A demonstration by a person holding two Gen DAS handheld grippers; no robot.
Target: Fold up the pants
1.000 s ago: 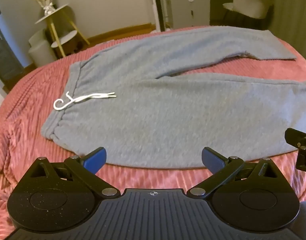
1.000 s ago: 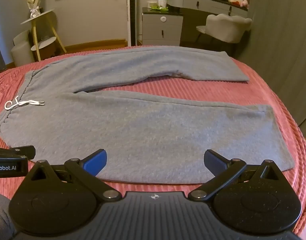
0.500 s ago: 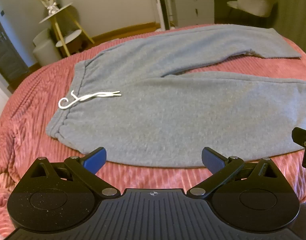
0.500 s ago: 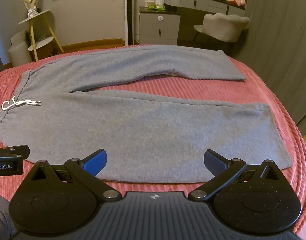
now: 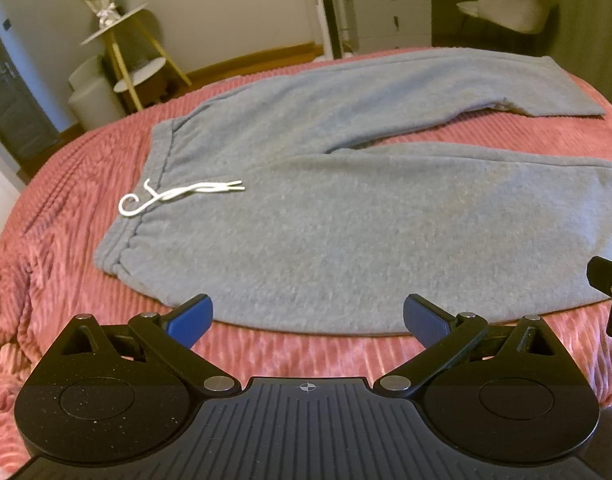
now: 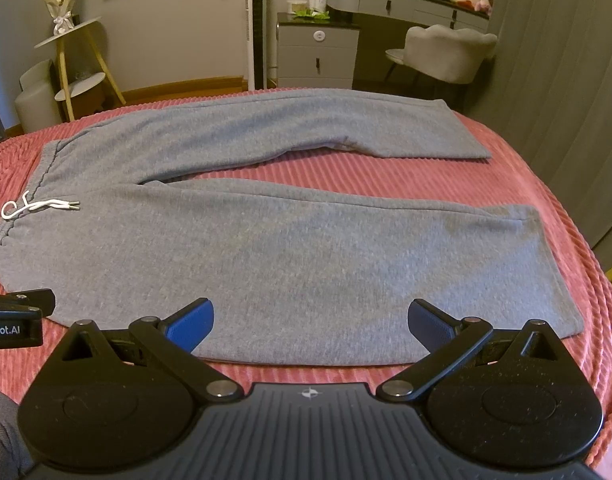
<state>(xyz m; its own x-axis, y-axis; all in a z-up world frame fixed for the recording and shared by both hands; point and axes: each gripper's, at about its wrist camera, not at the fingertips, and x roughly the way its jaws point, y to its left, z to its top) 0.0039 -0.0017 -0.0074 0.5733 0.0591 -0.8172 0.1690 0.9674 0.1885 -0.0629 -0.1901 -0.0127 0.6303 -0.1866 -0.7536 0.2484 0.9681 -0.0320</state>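
My left gripper [image 5: 307, 318], my right gripper [image 6: 310, 320]: both spread wide, empty; grey pants [image 6: 290, 248] flat on red bedspread [image 6: 385, 172]; near hem visible only in right view; drawstring [image 5: 174, 196] clearer in left

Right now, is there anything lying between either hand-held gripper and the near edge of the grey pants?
Nothing visible. Only bare pink bedspread separates the open left hand-held gripper and the open right hand-held gripper from the near hem of the pants. The white drawstring lies farther off, at the waistband.
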